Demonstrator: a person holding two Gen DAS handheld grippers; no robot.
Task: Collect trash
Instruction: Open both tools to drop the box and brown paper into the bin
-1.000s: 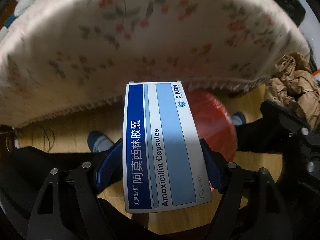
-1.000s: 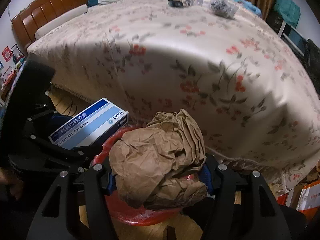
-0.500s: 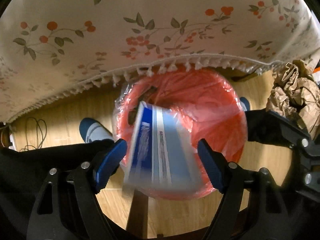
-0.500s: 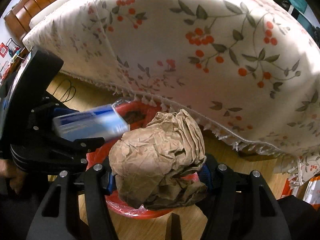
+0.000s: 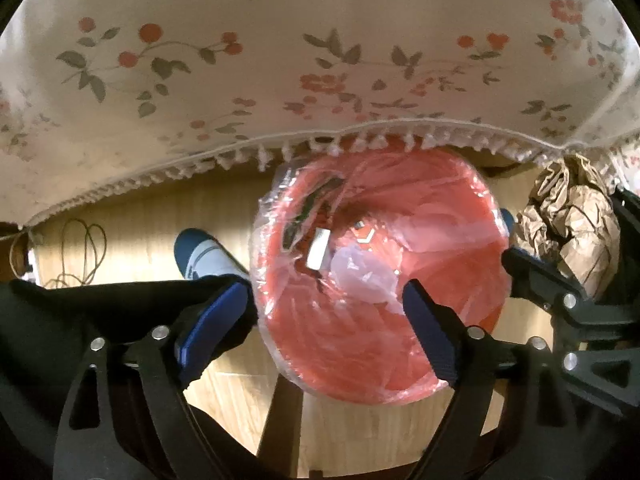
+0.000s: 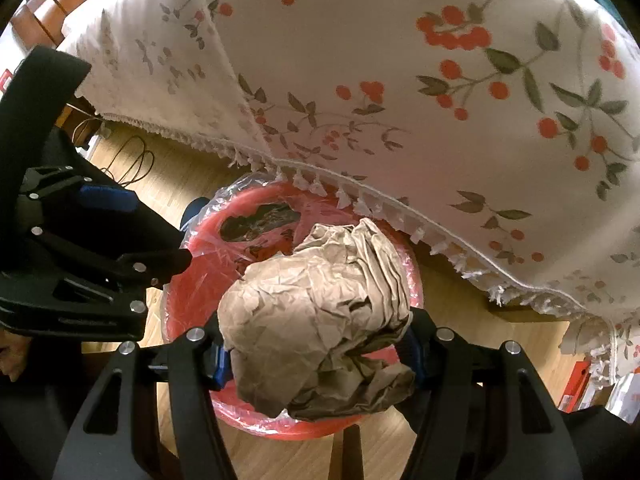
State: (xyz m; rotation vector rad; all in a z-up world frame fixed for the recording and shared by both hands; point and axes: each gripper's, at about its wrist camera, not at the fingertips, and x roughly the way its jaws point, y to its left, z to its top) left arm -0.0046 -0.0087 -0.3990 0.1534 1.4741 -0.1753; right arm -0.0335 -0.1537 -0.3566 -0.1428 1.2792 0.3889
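Note:
A red trash bin [image 5: 420,280] lined with clear plastic stands on the wooden floor at the bed's edge; it also shows in the right wrist view [image 6: 192,292]. My left gripper [image 5: 328,320] is open and empty, directly above the bin. A small box [image 5: 318,254] lies deep inside the bin. My right gripper [image 6: 316,356] is shut on a crumpled brown paper wad [image 6: 320,316] and holds it over the bin. The wad also shows at the right of the left wrist view [image 5: 568,224]. The left gripper also shows at the left of the right wrist view [image 6: 120,220].
A bed with a floral fringed cover [image 5: 280,60] hangs over the bin's far side, also in the right wrist view [image 6: 440,80]. The person's foot in a blue-and-white sock [image 5: 204,256] stands left of the bin. A cable [image 5: 80,248] lies on the floor at the left.
My left gripper opened and the blue-and-white capsule box dropped into the bin. Both grippers moved lower, closer to the bin. The right gripper still holds the paper wad.

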